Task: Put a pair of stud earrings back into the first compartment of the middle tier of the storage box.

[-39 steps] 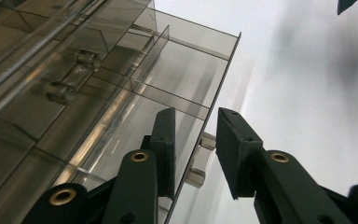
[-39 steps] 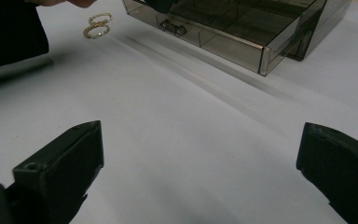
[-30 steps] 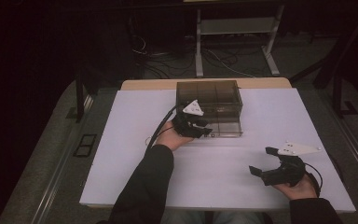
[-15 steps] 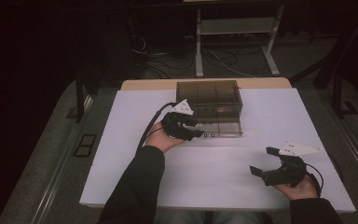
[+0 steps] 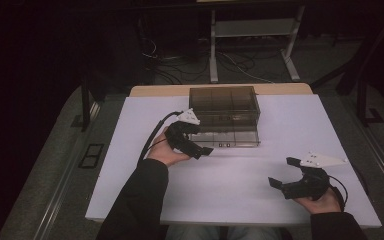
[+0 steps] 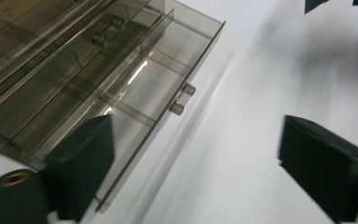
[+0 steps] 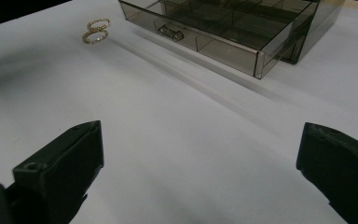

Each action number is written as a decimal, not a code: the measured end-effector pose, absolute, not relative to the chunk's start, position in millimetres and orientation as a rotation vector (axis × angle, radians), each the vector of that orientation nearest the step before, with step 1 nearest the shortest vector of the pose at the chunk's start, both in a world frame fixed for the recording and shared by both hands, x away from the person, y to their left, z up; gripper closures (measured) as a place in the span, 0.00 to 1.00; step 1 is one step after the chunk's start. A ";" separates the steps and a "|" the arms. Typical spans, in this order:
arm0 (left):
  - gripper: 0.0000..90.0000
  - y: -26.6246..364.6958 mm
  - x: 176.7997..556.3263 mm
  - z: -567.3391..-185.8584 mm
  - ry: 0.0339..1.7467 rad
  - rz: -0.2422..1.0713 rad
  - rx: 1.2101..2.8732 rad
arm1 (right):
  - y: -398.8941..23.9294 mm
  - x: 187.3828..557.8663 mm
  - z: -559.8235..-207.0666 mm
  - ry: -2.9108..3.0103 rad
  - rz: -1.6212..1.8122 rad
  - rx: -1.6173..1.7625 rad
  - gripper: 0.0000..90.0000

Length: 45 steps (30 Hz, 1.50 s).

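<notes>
The smoked-plastic drawer box [image 5: 225, 115] sits toward the far middle of the white desk [image 5: 240, 170], its bottom drawer [image 6: 135, 98] pulled out. The left tool [image 5: 192, 142], just in front of it, has just been opening, nothing between its jaws. The right tool [image 5: 287, 172] rests well apart, wide open and empty.

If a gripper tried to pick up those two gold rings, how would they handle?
The gold rings look thin and lie flat on the smooth white table, so probably hard to get under and apt to slide. Tipped on edge, they would likely roll.
</notes>
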<state>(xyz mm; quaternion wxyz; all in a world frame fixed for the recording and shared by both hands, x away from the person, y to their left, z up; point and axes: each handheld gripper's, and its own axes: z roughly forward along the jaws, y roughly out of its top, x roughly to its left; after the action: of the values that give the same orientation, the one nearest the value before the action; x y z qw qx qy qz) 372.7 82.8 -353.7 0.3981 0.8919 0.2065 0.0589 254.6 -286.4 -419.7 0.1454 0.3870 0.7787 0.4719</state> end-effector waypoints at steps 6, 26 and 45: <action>0.00 94.3 369.5 -349.2 0.588 0.197 2.245 | -287.3 253.6 -418.8 2.231 1.371 1.112 0.00; 0.00 137.7 360.1 -358.0 0.657 0.247 2.241 | -286.1 253.3 -418.2 2.239 1.356 1.097 0.00; 0.07 152.7 356.2 -379.0 0.658 0.234 2.281 | -284.9 253.7 -418.8 2.246 1.348 1.089 0.00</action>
<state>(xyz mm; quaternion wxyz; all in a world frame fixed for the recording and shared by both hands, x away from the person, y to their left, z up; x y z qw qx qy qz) 356.2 152.7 -379.0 0.3690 0.8887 0.2564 0.0910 253.7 -284.9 -418.8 0.1519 0.3794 0.7826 0.4696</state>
